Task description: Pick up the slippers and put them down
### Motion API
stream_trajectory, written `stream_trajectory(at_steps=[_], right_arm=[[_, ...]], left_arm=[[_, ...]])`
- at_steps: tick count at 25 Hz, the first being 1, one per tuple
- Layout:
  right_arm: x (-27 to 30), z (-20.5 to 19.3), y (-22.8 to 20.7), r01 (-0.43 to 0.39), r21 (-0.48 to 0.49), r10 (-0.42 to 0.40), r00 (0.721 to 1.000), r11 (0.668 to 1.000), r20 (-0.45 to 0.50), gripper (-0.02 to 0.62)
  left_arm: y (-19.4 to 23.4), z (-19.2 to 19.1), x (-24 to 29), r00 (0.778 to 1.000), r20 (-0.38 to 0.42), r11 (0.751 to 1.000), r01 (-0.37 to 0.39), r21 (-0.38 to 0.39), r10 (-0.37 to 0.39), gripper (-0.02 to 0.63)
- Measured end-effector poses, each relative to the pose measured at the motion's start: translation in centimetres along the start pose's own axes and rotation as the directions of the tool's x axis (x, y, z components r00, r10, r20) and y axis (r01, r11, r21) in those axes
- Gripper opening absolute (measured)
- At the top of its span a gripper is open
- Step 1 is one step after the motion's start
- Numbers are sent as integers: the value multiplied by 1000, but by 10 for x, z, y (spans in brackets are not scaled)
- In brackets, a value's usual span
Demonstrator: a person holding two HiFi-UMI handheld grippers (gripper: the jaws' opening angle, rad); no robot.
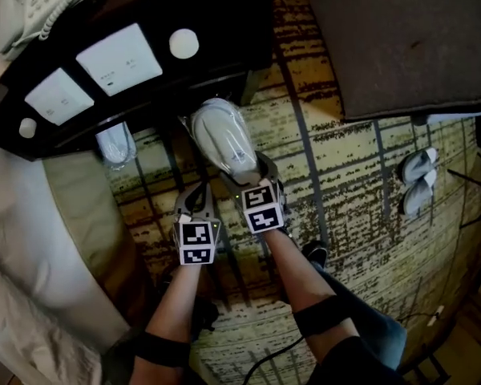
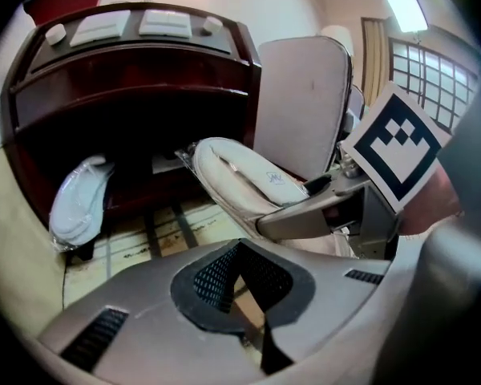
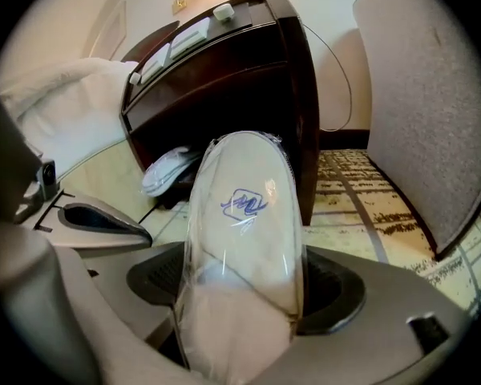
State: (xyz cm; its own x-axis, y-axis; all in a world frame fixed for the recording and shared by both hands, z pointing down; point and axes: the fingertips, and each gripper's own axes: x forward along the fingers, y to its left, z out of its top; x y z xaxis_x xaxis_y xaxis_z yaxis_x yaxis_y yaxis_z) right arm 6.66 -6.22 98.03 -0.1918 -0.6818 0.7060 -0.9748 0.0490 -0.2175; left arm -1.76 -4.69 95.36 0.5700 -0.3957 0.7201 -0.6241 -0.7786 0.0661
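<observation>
Head view: grasping a plastic-wrapped slipper [image 1: 222, 139] with the right hand-held gripper [image 1: 247, 179], above the carpet [image 1: 345, 183], near the dark nightstand [image 1: 224, 22]; left hand-held gripper [image 1: 196, 203] just beside, on its left.
Left gripper view: clenched on nothing; second slipper [image 2: 80, 199] lying under the nightstand, far left.
Right gripper view: jaws spread around the held slipper, pressing both its sides.

Left gripper [image 1: 197, 203] angled downward, jaws fully together with nothing between them. Right gripper [image 1: 244, 175] just beside it at a like angle, jaws spread and clamped on a wrapped slipper [image 1: 220, 135]. Left forearm [image 1: 176, 303] and right forearm [image 1: 297, 271] extend forward side by side.
</observation>
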Motion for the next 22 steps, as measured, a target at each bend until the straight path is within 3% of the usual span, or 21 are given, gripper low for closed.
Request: stream_trajectory(at_steps=[6, 22], right_arm=[[38, 59, 8, -13, -11, 14, 1000, 1000, 26, 414], [110, 155, 18, 32, -21, -29, 991, 999, 128, 417]], left_arm=[[58, 28, -6, 992, 55, 992, -108, -60, 111, 1], [134, 64, -10, 956, 171, 969, -220, -113, 237, 1]])
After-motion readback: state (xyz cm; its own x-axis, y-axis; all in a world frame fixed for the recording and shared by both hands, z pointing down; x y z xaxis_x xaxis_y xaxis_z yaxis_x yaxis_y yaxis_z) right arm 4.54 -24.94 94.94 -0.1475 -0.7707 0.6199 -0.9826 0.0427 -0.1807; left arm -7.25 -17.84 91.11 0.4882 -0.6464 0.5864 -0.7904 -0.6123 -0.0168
